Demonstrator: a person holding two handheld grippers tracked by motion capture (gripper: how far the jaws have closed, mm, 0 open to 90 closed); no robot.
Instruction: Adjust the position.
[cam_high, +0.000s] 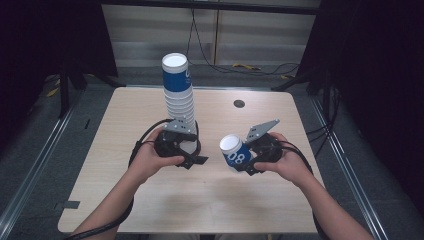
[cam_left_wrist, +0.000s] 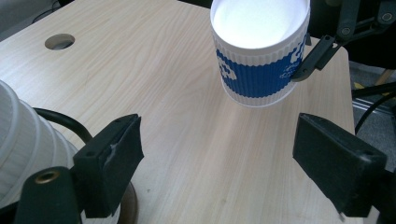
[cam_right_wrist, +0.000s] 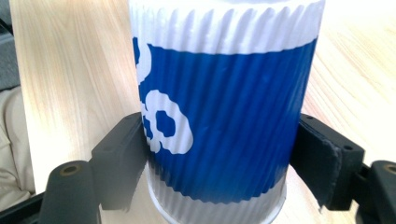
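— So, what's the biggest thing there?

— A pale wooden table, with a small round hole toward its far edge, at about one o'clock from the middle.

— And on it?

— A tall stack of cups, white with a blue band on the top one, stands upright a little left of the middle. Its base is right at the left gripper.

— Is the left gripper holding the stack?

— No. In the left gripper view its jaws stand apart with bare table between them; the ribbed white stack sits off at nine o'clock, outside the left jaw.

— What about the other hand?

— The right gripper is clamped on a single cup, white with a blue ribbed sleeve and white numerals. The right gripper view shows both jaws pressed against the blue sleeve, one on each side.

— Where is that cup?

— At about four o'clock from the stack, well apart from it, tilted with its open mouth up and toward the left gripper.

— Anything smaller?

— A black cable loops around the left hand.
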